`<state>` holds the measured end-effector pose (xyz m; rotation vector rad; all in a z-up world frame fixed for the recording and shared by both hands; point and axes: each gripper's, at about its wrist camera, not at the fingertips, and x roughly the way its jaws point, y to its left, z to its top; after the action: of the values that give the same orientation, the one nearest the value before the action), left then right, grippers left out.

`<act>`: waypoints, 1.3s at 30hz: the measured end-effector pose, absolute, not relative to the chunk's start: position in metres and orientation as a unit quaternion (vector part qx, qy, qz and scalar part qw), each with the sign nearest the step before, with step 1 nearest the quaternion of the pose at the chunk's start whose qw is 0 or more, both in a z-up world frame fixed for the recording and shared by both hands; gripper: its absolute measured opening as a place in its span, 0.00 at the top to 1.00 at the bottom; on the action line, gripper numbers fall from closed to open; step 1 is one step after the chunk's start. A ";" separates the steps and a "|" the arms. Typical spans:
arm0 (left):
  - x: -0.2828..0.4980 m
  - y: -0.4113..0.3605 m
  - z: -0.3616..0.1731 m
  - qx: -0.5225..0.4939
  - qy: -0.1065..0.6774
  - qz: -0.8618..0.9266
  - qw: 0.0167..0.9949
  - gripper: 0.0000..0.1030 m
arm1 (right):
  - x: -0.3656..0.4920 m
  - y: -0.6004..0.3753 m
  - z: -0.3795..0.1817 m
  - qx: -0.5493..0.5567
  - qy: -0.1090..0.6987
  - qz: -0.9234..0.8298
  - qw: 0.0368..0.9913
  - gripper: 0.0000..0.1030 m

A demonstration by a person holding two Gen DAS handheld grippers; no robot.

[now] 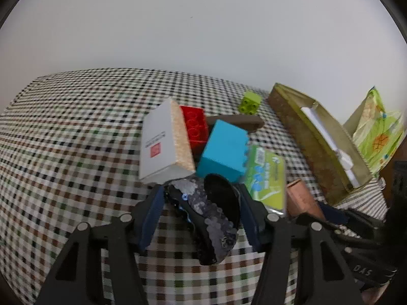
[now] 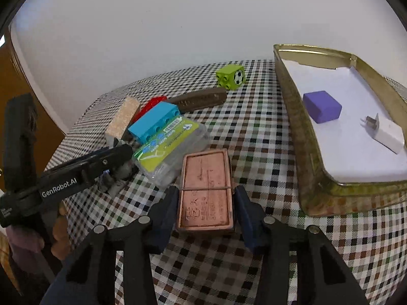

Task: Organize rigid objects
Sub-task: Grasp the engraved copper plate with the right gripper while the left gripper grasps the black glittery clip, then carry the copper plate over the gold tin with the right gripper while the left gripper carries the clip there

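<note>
Meanwhile, the left gripper [image 1: 201, 203] is closing around a dark sequined object [image 1: 208, 218], its blue-padded fingers [image 1: 152, 218] sitting against both sides of it; what kind of object it is I cannot tell. That piece is lying tilted between the jaws, over the checkered tablecloth [image 1: 63, 139]. Just ahead of the fingertips a heap is sitting: a white box with a cork-textured side [image 1: 162, 139], a red brick [image 1: 195, 127] behind it, a blue brick [image 1: 223, 147] leaning beside them, and a brown bar [image 1: 241, 122] farther back. A green-labelled clear plastic case [image 1: 267, 175] is lying just right of the jaws.

The right gripper [image 2: 206, 203] is holding a copper-coloured rectangular tin [image 2: 206, 190] with embossed characters on its lid. Its fingers [image 2: 165, 213] are pressing on the tin's two long sides near the closer end, jaws narrowed to the tin's width, while the far end is reaching toward the plastic case [image 2: 168, 147]. Whether the tin is lifted off the cloth I cannot tell.

To the right, a gold metal tray [image 2: 300, 127] lined with white paper is holding a purple block [image 2: 321, 106] and a white charger plug [image 2: 386, 134], well apart from each other. A lime green cube with a football picture [image 2: 231, 76] is sitting near the tray's far corner, beside the brown bar [image 2: 201, 99].
</note>
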<state>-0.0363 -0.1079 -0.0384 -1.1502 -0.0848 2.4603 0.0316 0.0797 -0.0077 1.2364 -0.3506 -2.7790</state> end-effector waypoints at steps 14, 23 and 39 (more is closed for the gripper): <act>-0.040 -0.096 -0.046 -0.437 0.014 0.886 0.157 0.19 | 0.021 0.061 -0.006 0.421 -0.022 -0.907 0.011 0.48; -0.035 -0.102 -0.037 -0.422 -0.008 0.886 0.192 0.41 | 0.023 0.075 -0.004 0.409 -0.059 -0.910 0.037 0.53; -0.032 -0.134 -0.008 -0.325 -0.122 0.922 0.173 0.41 | 0.045 0.101 0.041 0.285 -0.098 -0.952 0.046 0.54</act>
<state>-0.0315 -0.1341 -0.0075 -0.9213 -0.3460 2.6143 0.0450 0.1013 0.0407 0.8713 -0.3002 -2.9069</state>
